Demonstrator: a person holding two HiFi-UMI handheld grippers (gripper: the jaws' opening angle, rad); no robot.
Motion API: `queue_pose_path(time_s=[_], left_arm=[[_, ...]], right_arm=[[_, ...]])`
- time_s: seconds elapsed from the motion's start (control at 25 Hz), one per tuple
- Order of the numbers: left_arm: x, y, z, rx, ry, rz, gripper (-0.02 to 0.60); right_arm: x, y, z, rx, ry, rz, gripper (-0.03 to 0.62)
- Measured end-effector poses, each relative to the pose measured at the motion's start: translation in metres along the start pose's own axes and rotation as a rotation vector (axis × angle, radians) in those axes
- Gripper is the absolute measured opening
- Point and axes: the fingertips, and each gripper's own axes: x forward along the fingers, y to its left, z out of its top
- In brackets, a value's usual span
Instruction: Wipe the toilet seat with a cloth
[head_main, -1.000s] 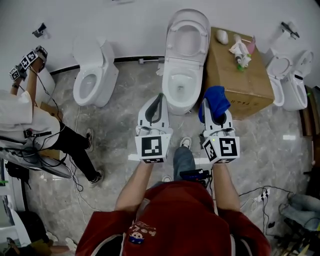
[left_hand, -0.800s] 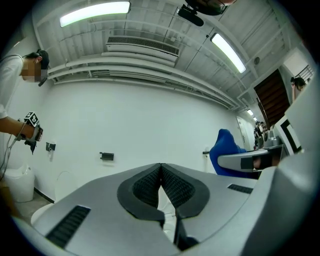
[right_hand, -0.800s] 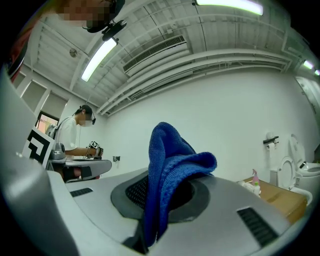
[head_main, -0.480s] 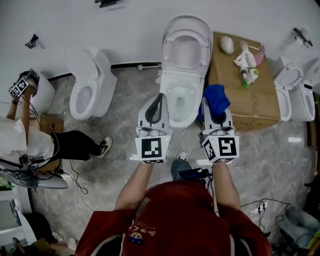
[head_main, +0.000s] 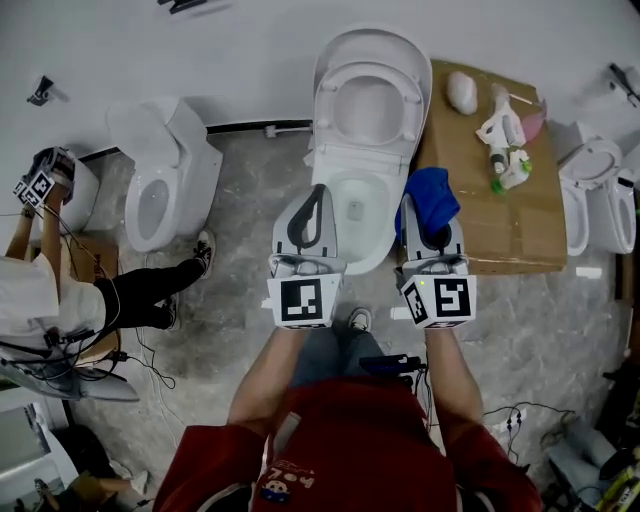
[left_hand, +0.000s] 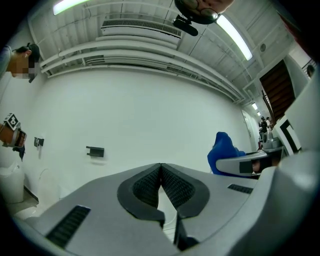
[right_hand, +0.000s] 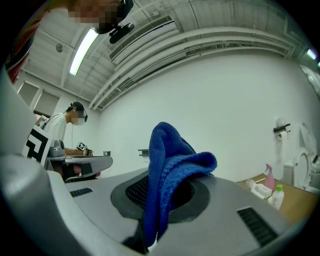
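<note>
1 cloth (right_hand: 170, 165) in right hand-held gripper (head_main: 428, 224)

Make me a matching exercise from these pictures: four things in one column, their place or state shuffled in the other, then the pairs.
Things:
1. blue cloth
2. left gripper
3. bottles
4. cardboard box

Place or state:
A. shut, nothing between its jaws
B. on the floor beside the middle toilet
C. clamped in the right gripper
D. on top of the box

Pairs: 1-C, 2-A, 3-D, 4-B
</note>
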Motion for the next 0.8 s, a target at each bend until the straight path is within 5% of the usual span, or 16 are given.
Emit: queue_pose_path(time_s=[0.32,0.8], left_arm=[[0.096,0.051,-0.1,-0.025,0.026,-0.025,0.015],[0.175,0.106,-0.313,-0.069,0.117,-0.04,0.015]], right_arm=[[0.11,-0.026,-0.102,0.002,0.049,-0.026,0.059],[0.226,-0.068,-0.321,-0.001,0.126,-0.097,0.058]])
